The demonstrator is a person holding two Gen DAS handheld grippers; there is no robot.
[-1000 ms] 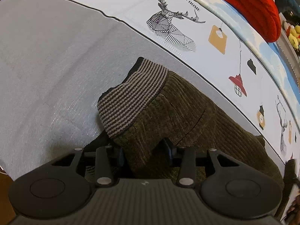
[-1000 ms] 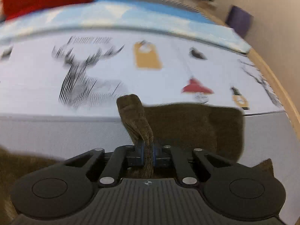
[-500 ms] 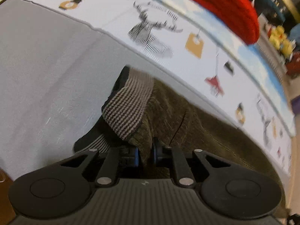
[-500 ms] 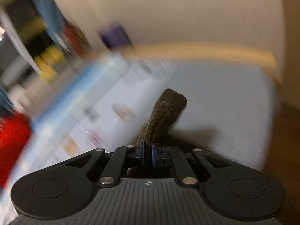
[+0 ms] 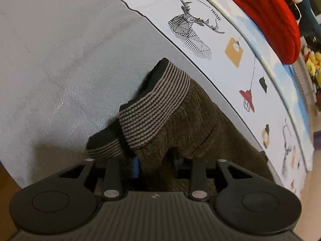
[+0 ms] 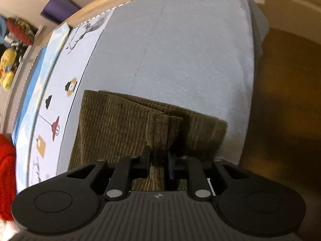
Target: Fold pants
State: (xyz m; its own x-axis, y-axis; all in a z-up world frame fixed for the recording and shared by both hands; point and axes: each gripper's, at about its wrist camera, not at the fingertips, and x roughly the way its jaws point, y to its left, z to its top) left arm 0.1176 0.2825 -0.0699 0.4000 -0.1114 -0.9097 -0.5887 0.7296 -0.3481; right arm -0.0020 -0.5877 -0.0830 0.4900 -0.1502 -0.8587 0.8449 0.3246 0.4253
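The olive-brown corduroy pants [image 5: 192, 128] lie on a grey bed sheet [image 5: 60, 60]. Their striped brown-and-black waistband [image 5: 154, 102] is bunched up just ahead of my left gripper [image 5: 155, 163]. The left jaws stand apart with pants fabric between them, near the waist. In the right wrist view the leg end of the pants [image 6: 124, 124] lies flat and layered on the sheet. My right gripper [image 6: 159, 158] has its jaws a little apart around a raised ridge of the leg fabric.
A white cloth with deer and lantern prints [image 5: 230, 46] runs along the sheet's far side, with a red knit item [image 5: 270, 14] beyond it. The bed's edge [image 6: 250, 80] and brown floor [image 6: 284, 100] are to the right. Yellow plush toys [image 6: 8, 64] sit on a shelf.
The left jaws have opened wider around the waist fabric. My right gripper swung round and came down, laying the leg end on the sheet, and its jaws have parted from fully shut.
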